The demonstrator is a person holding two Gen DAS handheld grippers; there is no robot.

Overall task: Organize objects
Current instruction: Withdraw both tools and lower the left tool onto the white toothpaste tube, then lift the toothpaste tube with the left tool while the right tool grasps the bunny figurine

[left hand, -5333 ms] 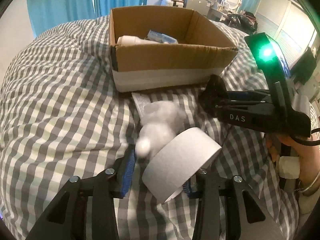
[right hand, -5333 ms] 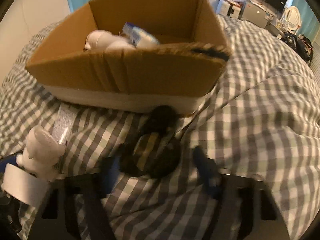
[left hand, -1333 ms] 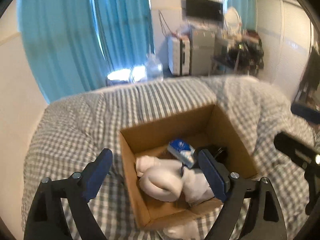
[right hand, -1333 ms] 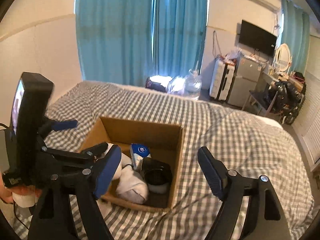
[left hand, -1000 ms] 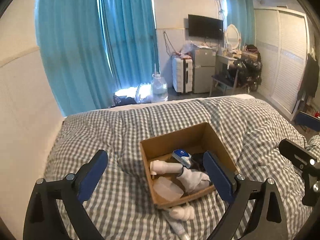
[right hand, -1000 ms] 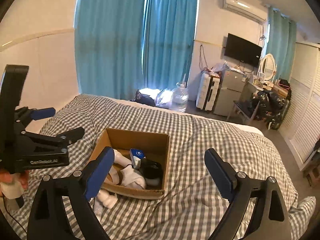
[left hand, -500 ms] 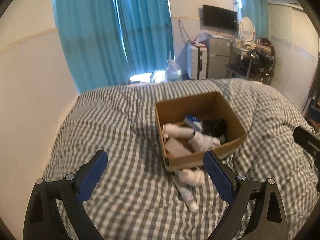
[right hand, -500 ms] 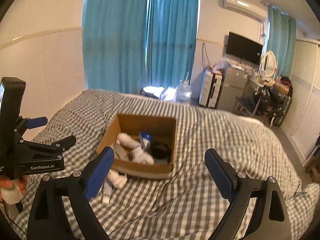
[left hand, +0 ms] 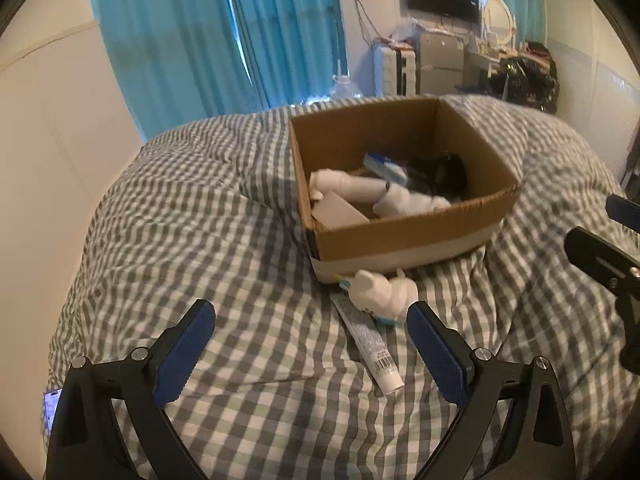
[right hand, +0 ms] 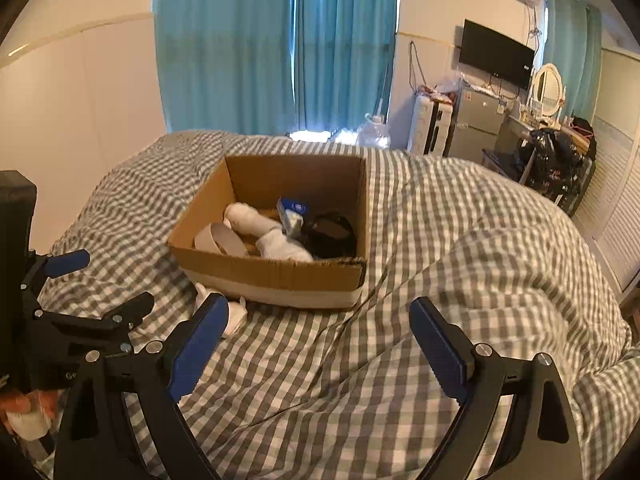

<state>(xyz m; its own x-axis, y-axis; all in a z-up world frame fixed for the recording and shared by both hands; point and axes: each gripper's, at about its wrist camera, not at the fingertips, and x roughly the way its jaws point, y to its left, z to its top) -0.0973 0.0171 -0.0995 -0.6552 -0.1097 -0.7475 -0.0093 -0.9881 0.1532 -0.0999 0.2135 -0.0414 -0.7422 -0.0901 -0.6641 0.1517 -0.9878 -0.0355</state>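
Observation:
An open cardboard box sits on the checked bed. It holds a white tape roll, white socks, a blue packet and a black item. A white plush toy and a white tube lie on the bed just in front of the box. My left gripper is open and empty, above the bed before the tube. My right gripper is open and empty, to the right of the left one.
The checked duvet covers the whole bed. Blue curtains hang behind it. A white wall panel runs along the left. A TV, a fridge and a cluttered desk stand at the far right.
Both grippers have come down and closer to the bed and the box. The box and the loose toy and tube now look larger. Both stay open and empty.

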